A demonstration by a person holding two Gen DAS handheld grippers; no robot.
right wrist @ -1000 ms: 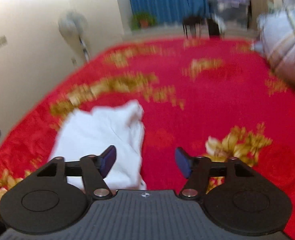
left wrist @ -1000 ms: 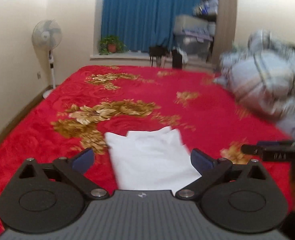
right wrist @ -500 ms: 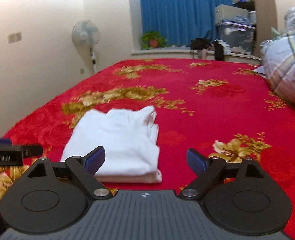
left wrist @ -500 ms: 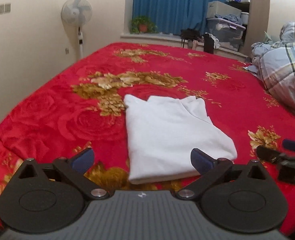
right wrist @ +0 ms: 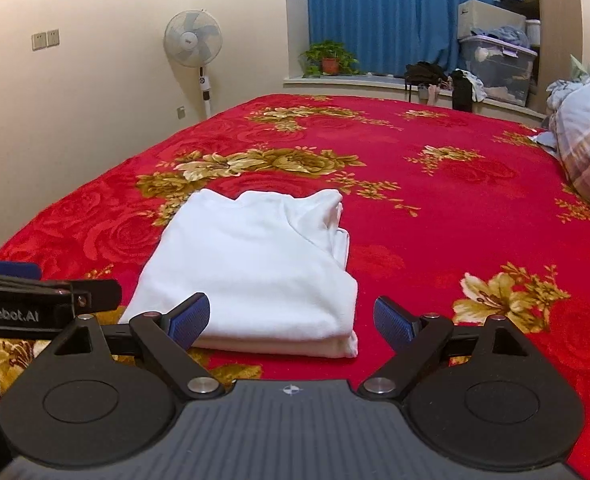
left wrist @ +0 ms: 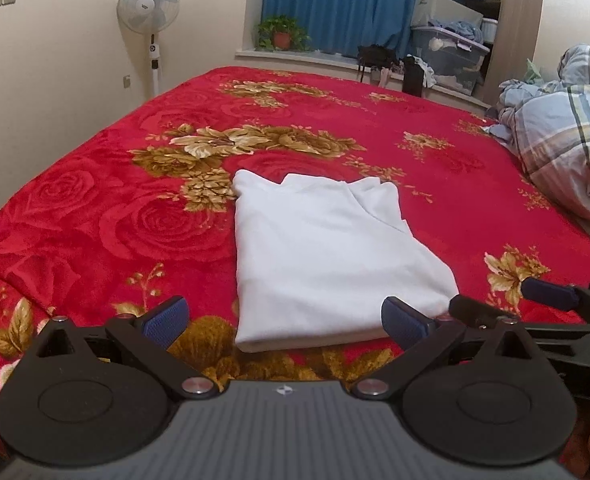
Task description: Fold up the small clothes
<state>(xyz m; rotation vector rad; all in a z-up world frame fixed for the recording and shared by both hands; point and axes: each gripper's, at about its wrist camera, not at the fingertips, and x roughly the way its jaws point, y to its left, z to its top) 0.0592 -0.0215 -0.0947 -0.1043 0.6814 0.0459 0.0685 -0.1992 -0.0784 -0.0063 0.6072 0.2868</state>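
1. Check your left gripper (left wrist: 282,322). Its jaws stand spread and pinch nothing. 1 second ago it looked down on the near end of the garment from higher up; now it sits low at the near edge.
2. Check your right gripper (right wrist: 291,322). Its jaws are spread wider than 1 second ago and hold nothing. The near right corner of the garment lies in front of the gap between them, and no pad presses on it.
3. Read this change as a release. Both grippers are free of the cloth and level with it, so judge the last fold as set and the next step as a fresh grasp or a final check.
4. Locate the white garment (left wrist: 319,256). It lies flat on the red floral bed cover (left wrist: 95,208), near the close edge of the bed, as a compact folded rectangle.
5. Note its axis. The long axis runs away from you, near to far. The folded edge faces you; the collar end points toward the far blue curtain (left wrist: 359,4).
6. Note the plaid quilt (left wrist: 567,152), bunched well apart at the far right.
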